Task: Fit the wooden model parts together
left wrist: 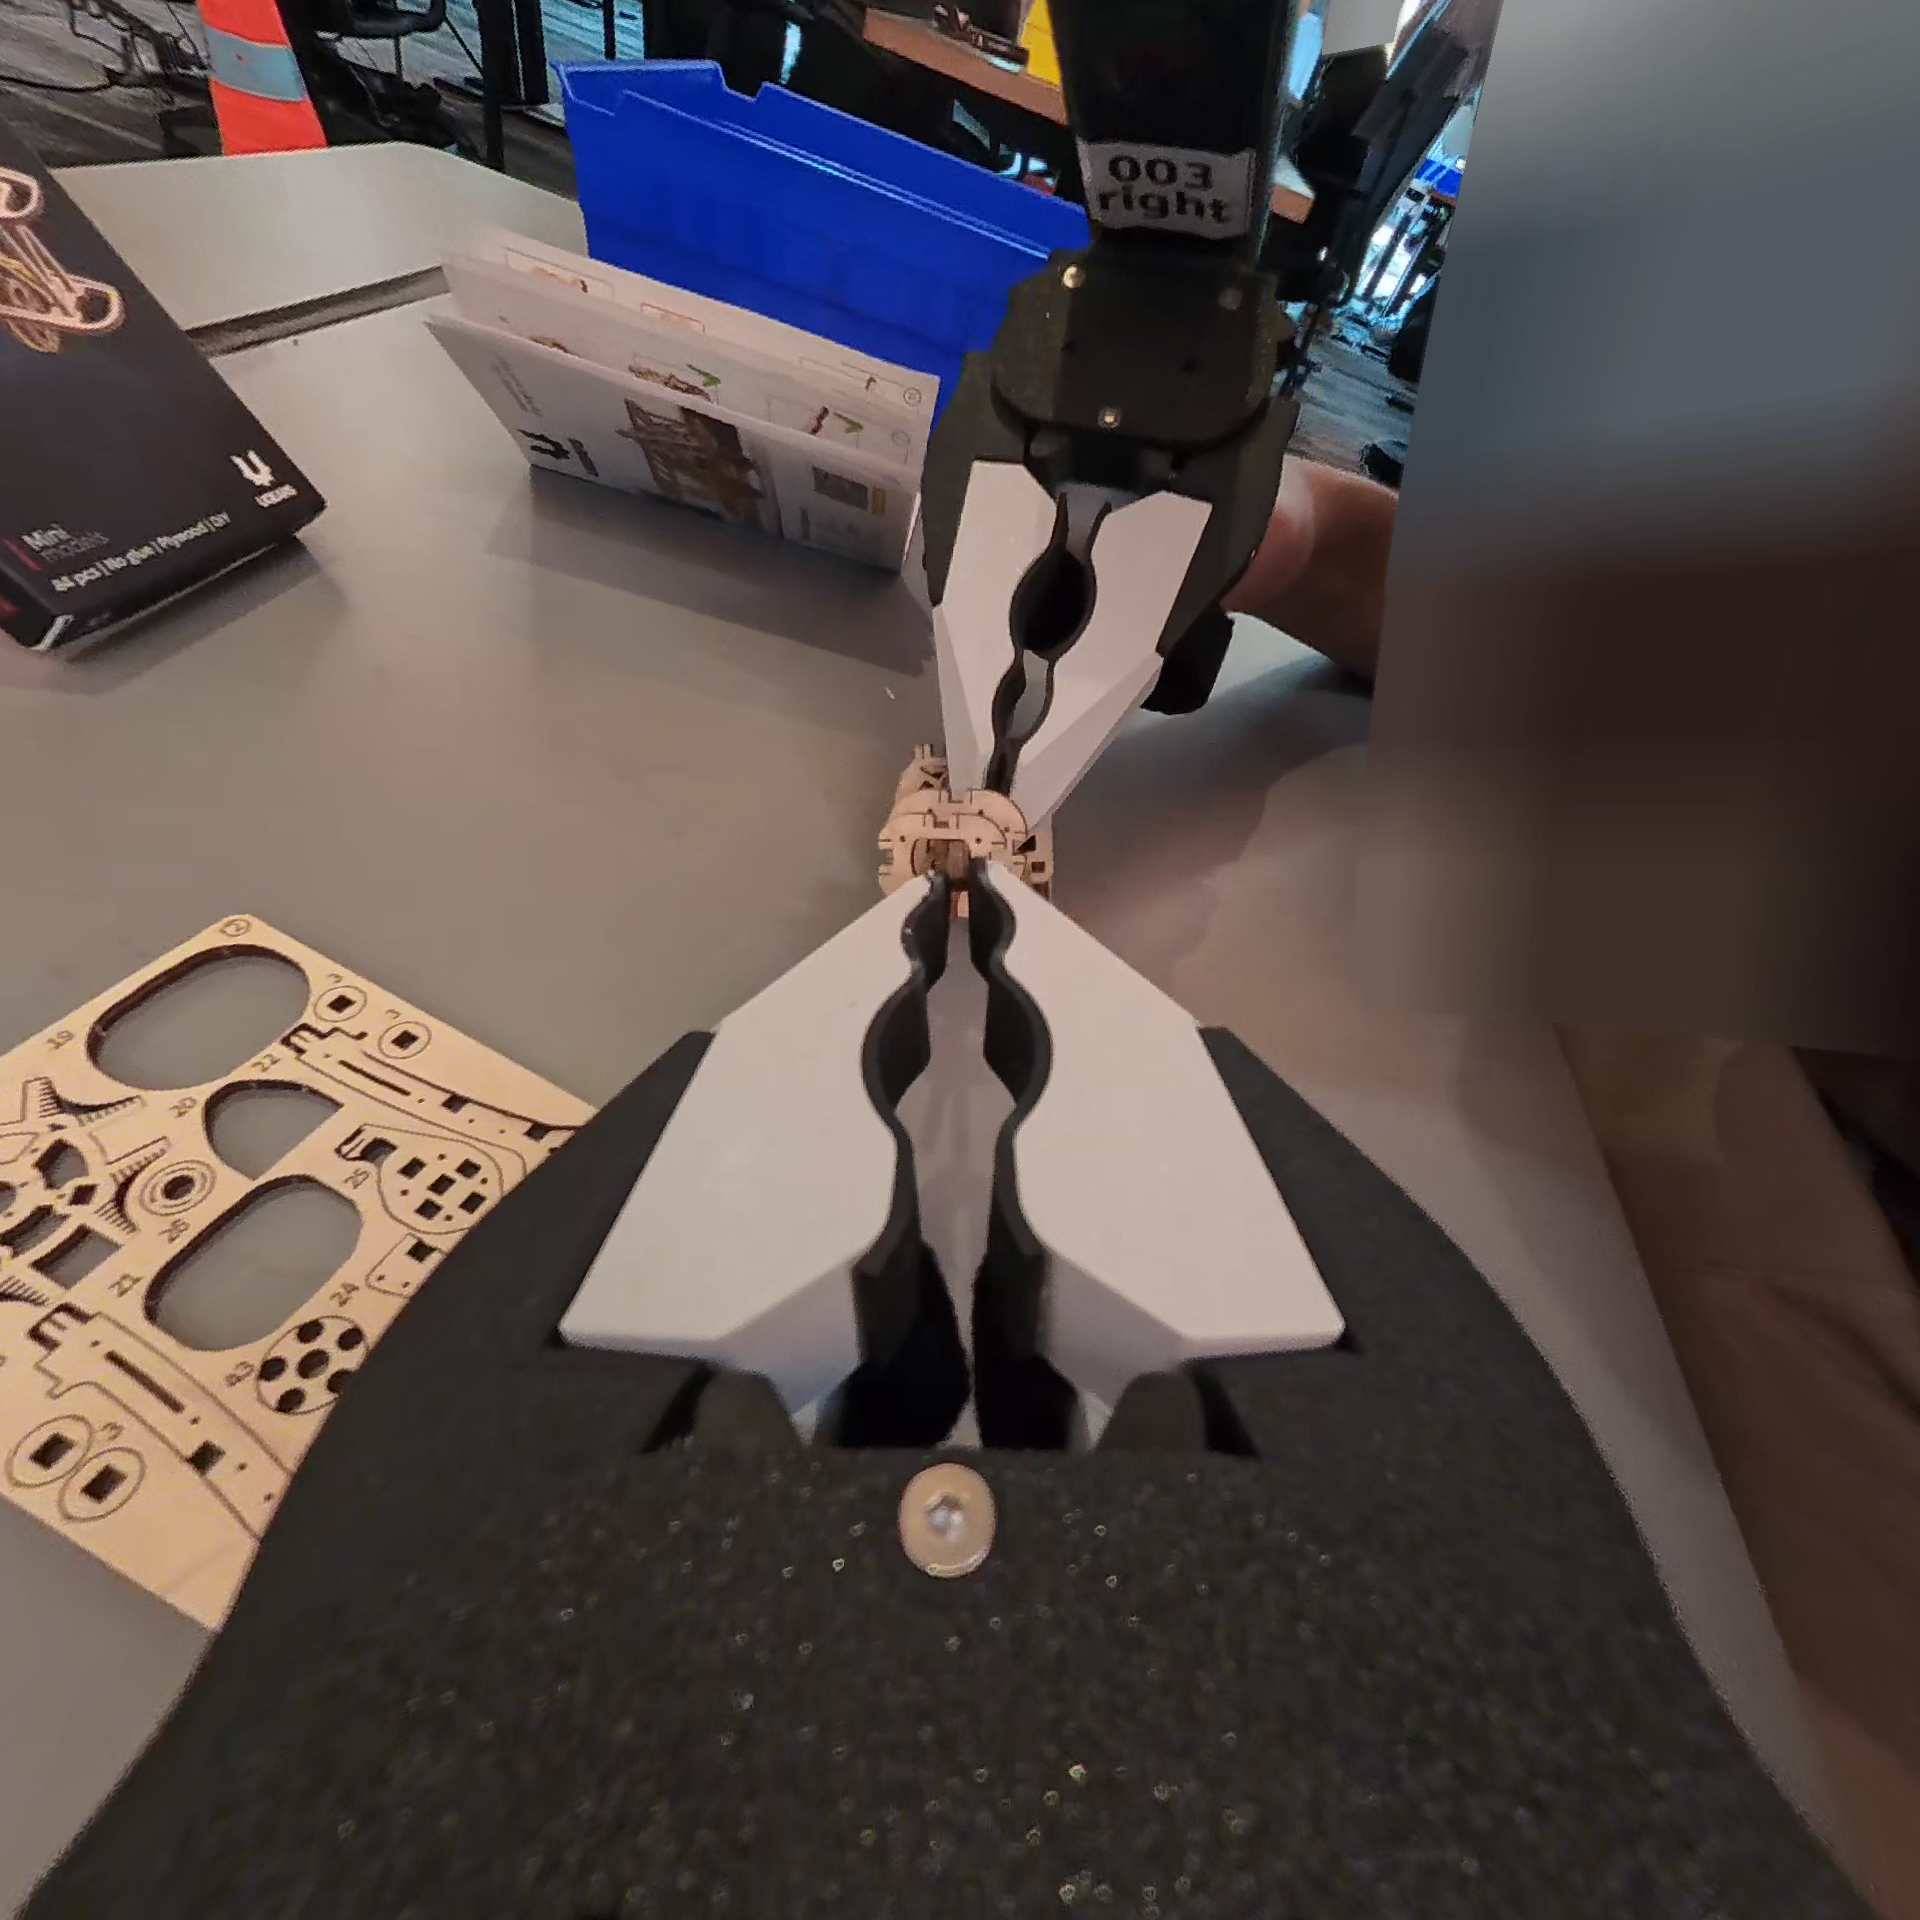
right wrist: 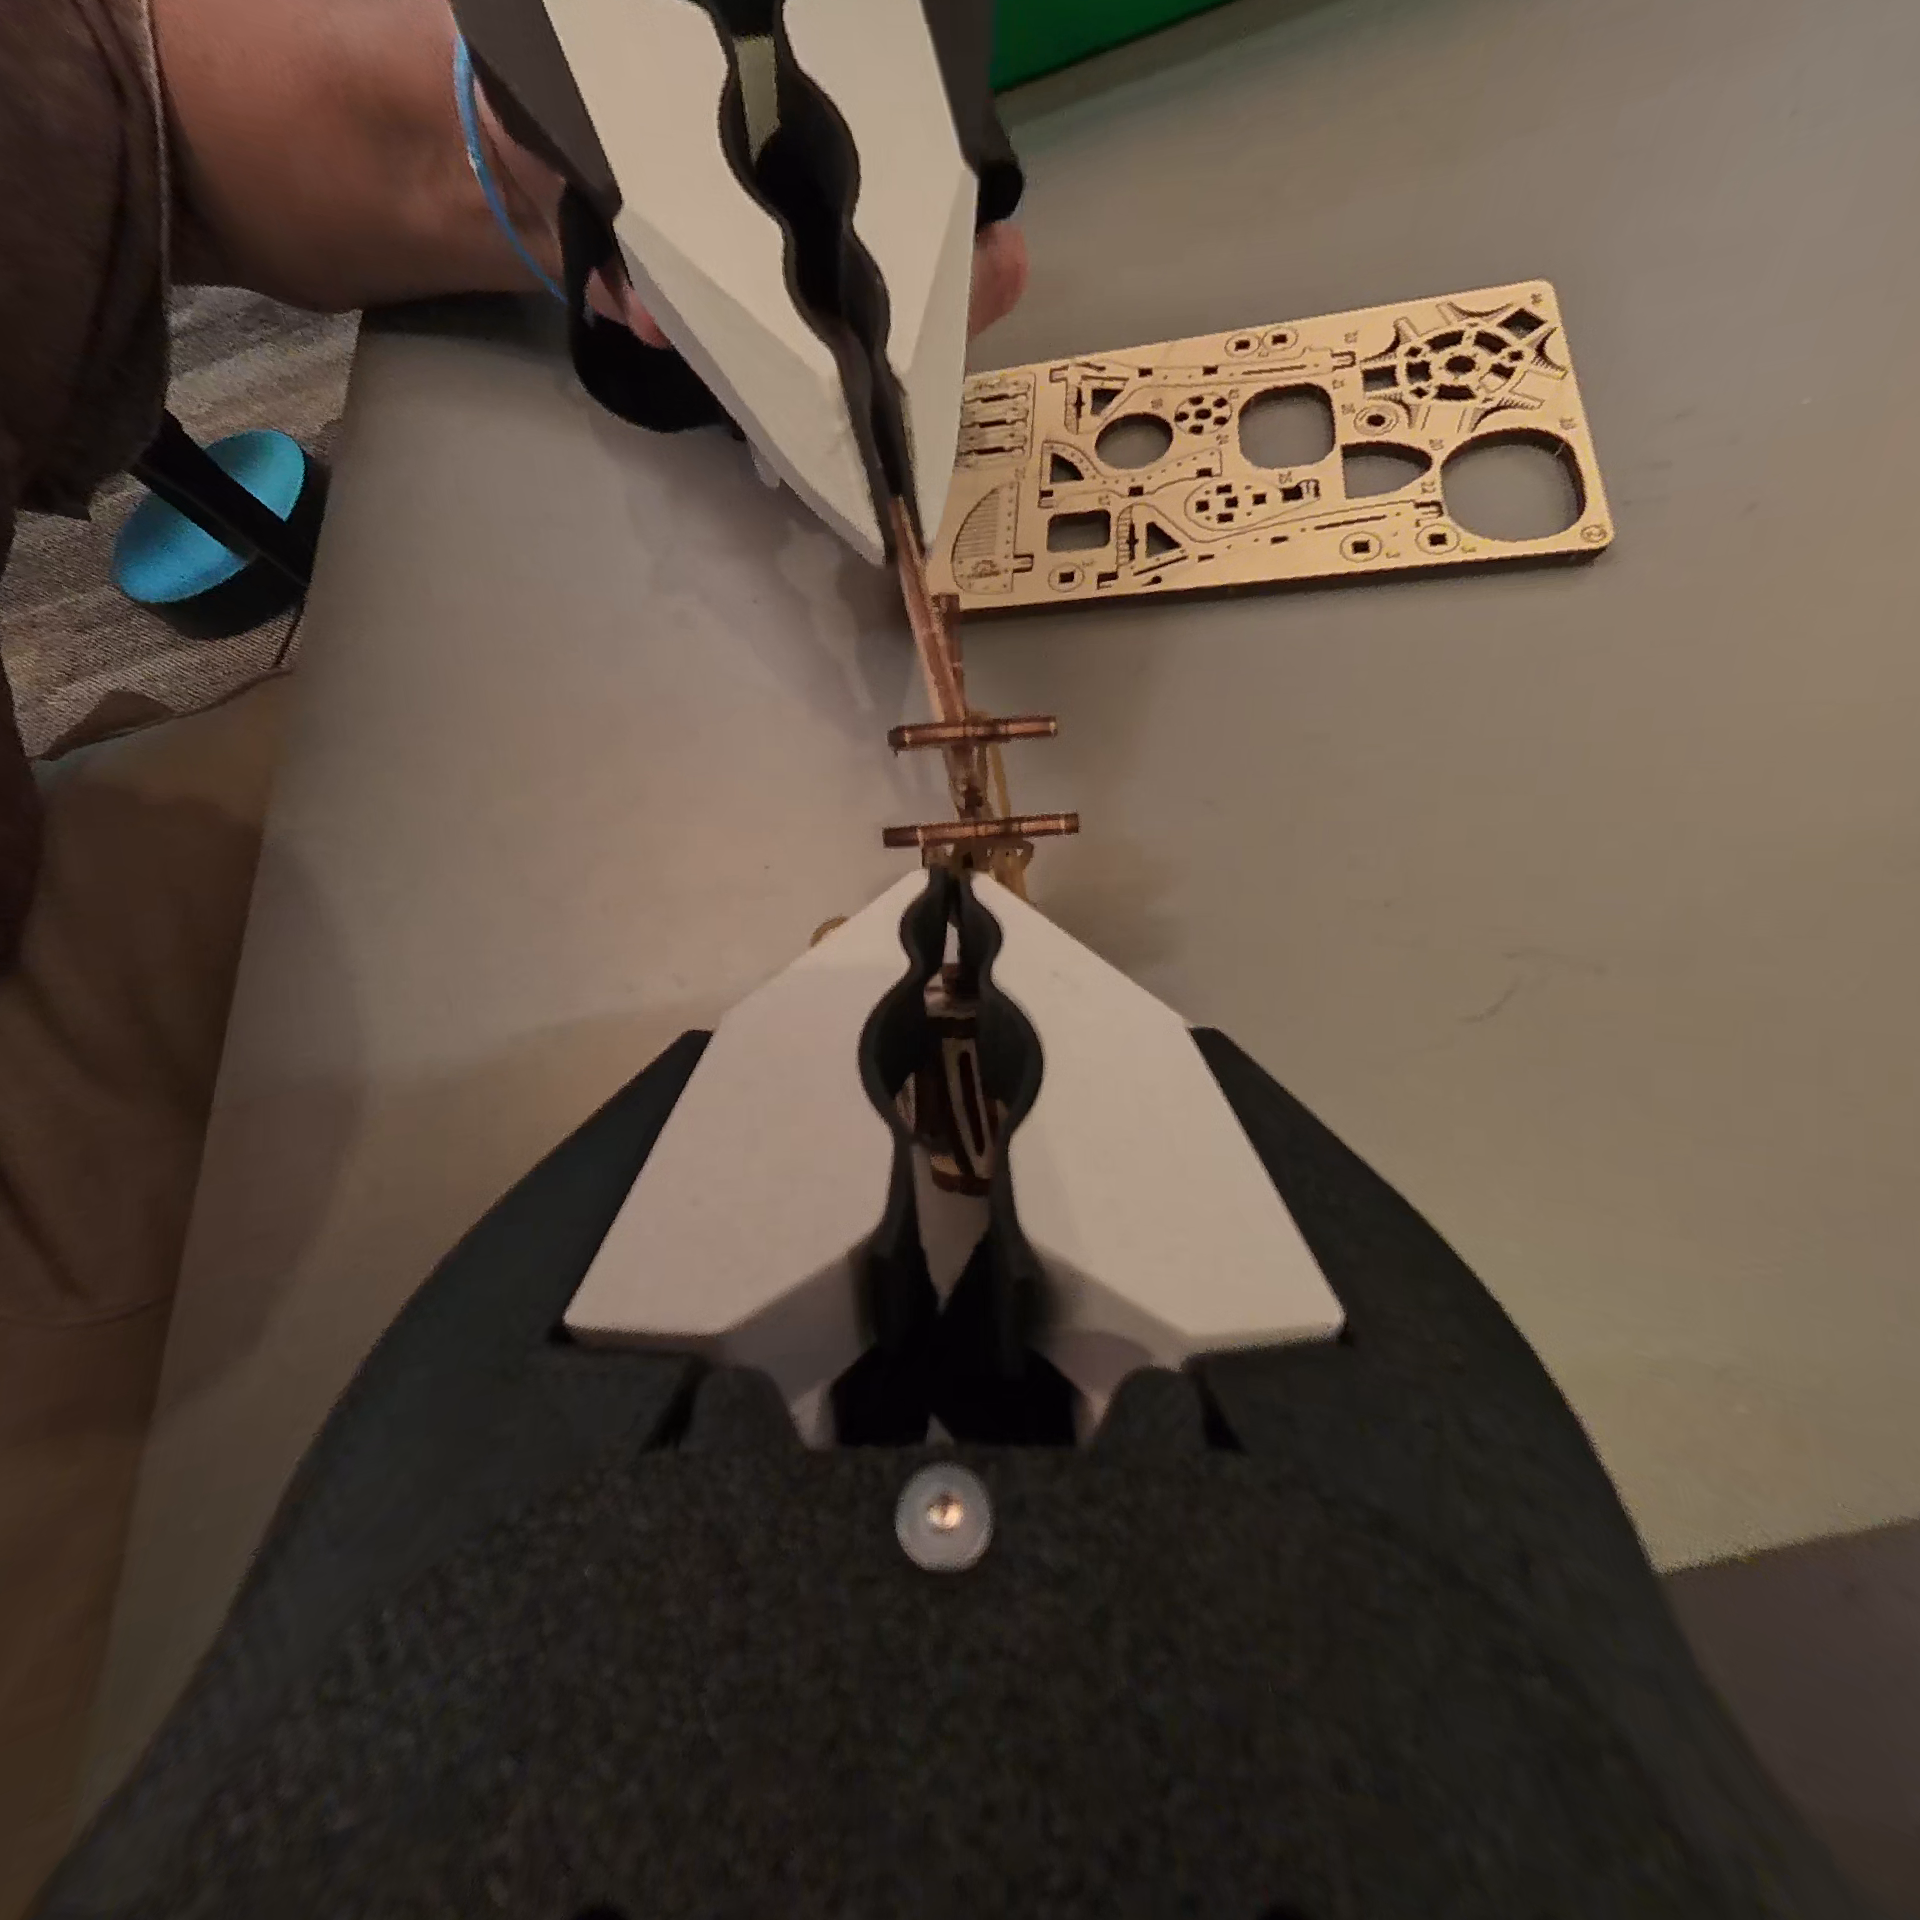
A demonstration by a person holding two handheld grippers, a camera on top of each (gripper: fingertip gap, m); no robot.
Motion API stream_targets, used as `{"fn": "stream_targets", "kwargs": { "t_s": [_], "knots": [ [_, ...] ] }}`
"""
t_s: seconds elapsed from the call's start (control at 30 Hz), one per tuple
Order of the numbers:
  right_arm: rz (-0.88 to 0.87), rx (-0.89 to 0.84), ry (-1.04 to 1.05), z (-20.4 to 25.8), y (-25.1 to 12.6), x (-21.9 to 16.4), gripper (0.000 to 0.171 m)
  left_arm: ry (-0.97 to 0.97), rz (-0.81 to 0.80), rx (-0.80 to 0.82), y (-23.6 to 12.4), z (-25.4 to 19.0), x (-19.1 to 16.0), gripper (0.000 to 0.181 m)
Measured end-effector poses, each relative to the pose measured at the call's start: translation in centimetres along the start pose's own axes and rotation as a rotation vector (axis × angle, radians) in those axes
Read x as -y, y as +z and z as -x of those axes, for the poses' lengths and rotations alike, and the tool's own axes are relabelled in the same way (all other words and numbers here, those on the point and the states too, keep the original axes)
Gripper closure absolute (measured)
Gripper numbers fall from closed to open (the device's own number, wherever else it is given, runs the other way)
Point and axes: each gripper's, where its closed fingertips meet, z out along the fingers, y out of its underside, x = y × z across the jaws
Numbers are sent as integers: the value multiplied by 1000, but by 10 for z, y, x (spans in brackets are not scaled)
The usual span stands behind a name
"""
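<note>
A small, partly built wooden model [left wrist: 935,831] hangs above the grey table [left wrist: 520,727], held between both grippers. My left gripper [left wrist: 956,888] is shut on its near end. My right gripper [left wrist: 1000,777] comes from the opposite side, shut on the far end. In the right wrist view the model [right wrist: 977,828] shows as a thin spine with two cross plates. The right gripper [right wrist: 951,883] clamps one end, with a wooden part lying between its jaws. The left gripper [right wrist: 899,535] pinches the spine's other end.
A laser-cut plywood sheet [left wrist: 156,1195] lies flat on the table at my left; it also shows in the right wrist view [right wrist: 1299,447]. A black box [left wrist: 104,416], a folded instruction booklet [left wrist: 707,436] and a blue bin [left wrist: 790,218] stand farther back. A person's hand [right wrist: 364,177] holds the left gripper. The gap from one gripper's tips to the other's is roughly 6 centimeters.
</note>
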Motion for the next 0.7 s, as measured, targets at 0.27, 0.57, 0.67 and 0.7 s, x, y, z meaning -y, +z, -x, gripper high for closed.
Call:
{"fn": "stream_targets", "kwargs": {
  "t_s": [0.27,0.57,0.67,0.7],
  "knots": [
    [-12,46,-84,6,-2,-2,171,83,60,-28,8,-7,-6,181],
    [-24,140,-66,7,-6,-9,171,255,179,-76,18,-9,-14,181],
    [-39,155,-68,8,-9,-7,171,275,202,-106,17,-10,-17,181],
    [-37,156,-72,9,-9,-7,171,267,203,-119,18,-11,-16,181]
  ]
}}
